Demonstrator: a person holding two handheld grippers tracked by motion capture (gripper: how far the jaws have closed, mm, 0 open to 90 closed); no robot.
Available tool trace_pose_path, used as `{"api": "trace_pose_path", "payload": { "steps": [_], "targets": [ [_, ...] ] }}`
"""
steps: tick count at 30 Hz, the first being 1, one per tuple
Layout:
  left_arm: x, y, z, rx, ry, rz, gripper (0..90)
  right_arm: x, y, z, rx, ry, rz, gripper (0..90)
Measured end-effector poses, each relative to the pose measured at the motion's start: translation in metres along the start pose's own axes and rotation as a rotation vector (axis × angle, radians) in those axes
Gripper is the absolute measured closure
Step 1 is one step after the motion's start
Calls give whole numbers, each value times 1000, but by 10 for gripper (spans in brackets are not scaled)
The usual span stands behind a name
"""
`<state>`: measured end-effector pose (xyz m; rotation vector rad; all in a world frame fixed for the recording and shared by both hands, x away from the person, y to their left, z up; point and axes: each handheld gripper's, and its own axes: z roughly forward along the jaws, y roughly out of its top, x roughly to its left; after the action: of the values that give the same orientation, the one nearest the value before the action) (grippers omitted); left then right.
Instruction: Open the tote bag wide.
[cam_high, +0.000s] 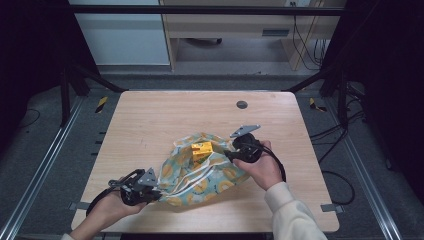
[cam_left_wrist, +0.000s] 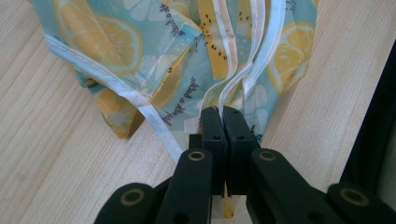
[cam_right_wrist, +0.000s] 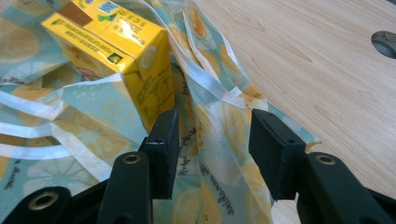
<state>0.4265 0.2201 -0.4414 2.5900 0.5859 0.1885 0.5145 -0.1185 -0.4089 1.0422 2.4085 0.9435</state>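
A crumpled cloth bag (cam_high: 200, 172), printed with lemon slices on a pale blue ground and edged in white tape, is spread on the near half of a wooden counter (cam_high: 150, 120). A yellow carton (cam_high: 202, 149) is seen standing on the cloth near the bag's far edge.

The left gripper (cam_high: 145, 192) is held in the person's left hand (cam_high: 112, 207) at the bag's near left corner. In the left gripper view its jaws are pressed together, and a strip of the white tape trim (cam_left_wrist: 223, 95) is pinched between their tips, with the bag's fabric (cam_left_wrist: 154, 56) bunched just beyond them.

The right gripper (cam_high: 235, 152) is held in the right hand (cam_high: 265, 170) at the bag's right side, close to the carton. In the right gripper view its jaws are parted widely, with a fold of the printed cloth (cam_right_wrist: 219, 135) lying in the gap between them; nothing is clamped. The carton (cam_right_wrist: 116, 51) is seen just beyond the jaw on the left side of that view, and whether the two touch cannot be told.

A round grey grommet (cam_high: 242, 104) is set into the counter's far side, well apart from the bag.
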Motion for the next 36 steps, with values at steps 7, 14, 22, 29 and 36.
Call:
{"api": "trace_pose_path", "payload": {
  "steps": [7, 14, 22, 29, 36],
  "targets": [
    [1, 0, -1, -6, 11, -6, 886, -2, 1, 11, 44, 30, -12, 744],
    [7, 4, -6, -44, 49, -32, 886, -10, 10, 9, 3, 16, 12, 898],
    [14, 11, 1, -48, 46, -51, 882, -32, 18, 17, 1, -16, 72, 900],
    [15, 7, 14, -13, 22, -55, 881, -39, -3, 41, 75, -13, 123, 897],
    [11, 7, 10, -76, 67, -73, 718, -36, -5, 35, 45, -26, 130, 682]
  ]
}}
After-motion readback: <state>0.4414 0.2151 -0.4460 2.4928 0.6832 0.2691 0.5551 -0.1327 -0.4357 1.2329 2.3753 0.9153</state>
